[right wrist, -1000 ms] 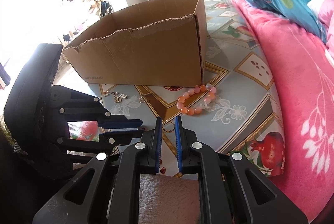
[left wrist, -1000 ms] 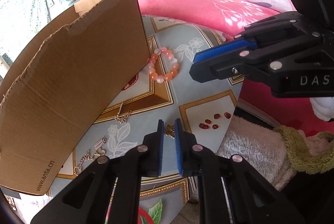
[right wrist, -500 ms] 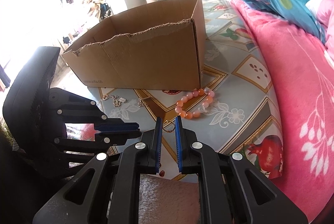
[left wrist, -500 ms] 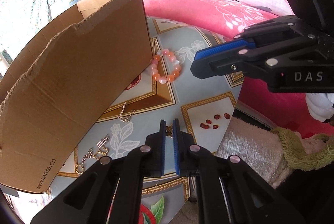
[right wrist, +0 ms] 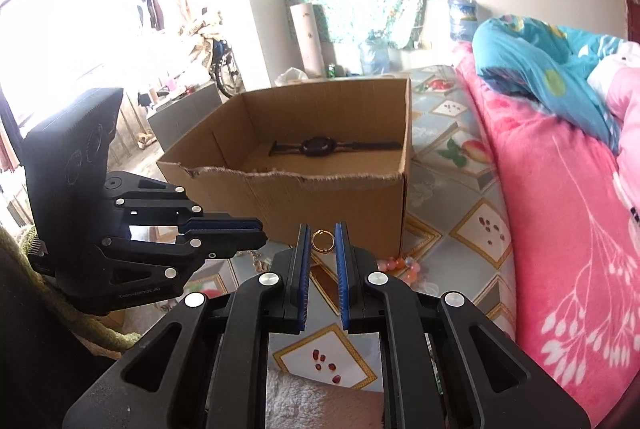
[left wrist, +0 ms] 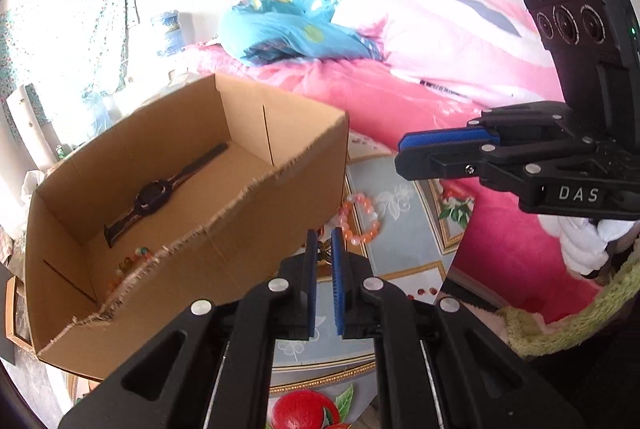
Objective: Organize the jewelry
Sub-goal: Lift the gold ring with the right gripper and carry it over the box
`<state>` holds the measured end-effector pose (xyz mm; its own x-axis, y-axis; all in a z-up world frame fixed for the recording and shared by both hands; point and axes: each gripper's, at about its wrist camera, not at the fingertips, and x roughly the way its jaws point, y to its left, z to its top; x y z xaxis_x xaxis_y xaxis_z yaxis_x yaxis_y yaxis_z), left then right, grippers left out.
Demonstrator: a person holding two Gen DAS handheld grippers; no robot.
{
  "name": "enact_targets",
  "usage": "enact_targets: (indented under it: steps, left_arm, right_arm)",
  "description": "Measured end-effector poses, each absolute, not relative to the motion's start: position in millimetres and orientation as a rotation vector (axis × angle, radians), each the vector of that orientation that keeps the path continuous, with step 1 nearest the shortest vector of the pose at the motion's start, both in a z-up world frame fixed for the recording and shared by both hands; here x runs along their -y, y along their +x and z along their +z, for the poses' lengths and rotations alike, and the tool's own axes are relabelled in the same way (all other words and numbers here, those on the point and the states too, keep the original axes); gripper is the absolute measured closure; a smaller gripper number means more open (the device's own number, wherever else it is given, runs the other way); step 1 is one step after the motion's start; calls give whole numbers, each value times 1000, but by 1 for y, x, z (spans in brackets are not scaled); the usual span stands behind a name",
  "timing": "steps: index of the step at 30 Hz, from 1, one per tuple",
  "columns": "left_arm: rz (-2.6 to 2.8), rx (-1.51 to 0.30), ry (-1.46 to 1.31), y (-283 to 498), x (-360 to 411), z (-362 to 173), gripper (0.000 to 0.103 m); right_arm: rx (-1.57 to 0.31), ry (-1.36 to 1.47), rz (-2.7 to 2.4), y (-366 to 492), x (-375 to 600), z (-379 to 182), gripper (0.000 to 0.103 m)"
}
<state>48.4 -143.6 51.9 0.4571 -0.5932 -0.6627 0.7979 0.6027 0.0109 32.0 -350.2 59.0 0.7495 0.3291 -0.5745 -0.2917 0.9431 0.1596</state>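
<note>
My left gripper (left wrist: 324, 249) is shut on a small gold brooch (left wrist: 322, 251), held above the table near the front right corner of the open cardboard box (left wrist: 280, 189). My right gripper (right wrist: 322, 241) is shut on a gold ring (right wrist: 322, 241), lifted in front of the box (right wrist: 320, 197). Inside the box lie a dark watch (left wrist: 154, 195), also in the right wrist view (right wrist: 318, 146), and a beaded bracelet (left wrist: 130, 263). An orange and pink bead bracelet (left wrist: 360, 219) lies on the table beside the box.
The patterned tablecloth (right wrist: 472, 229) covers the table. A pink quilt (right wrist: 560, 209) on the bed borders it on the right. A fuzzy cloth (left wrist: 560, 325) lies at the near edge. Small chains (right wrist: 260, 261) lie on the table behind my left gripper.
Both grippers have risen from the table with their pieces. The box's inside with the watch now shows in both views.
</note>
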Motion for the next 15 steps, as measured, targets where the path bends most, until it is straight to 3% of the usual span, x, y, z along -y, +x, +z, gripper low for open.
enact_targets:
  steps: [9,15]
  left_arm:
    - [-782,-591,259,88,126,101,97]
    - [-644,-675,253,140,120,97,97]
  right_arm:
    - [-516,47,402,74,328,96,93]
    - [-653,86,390,133,315,75,93]
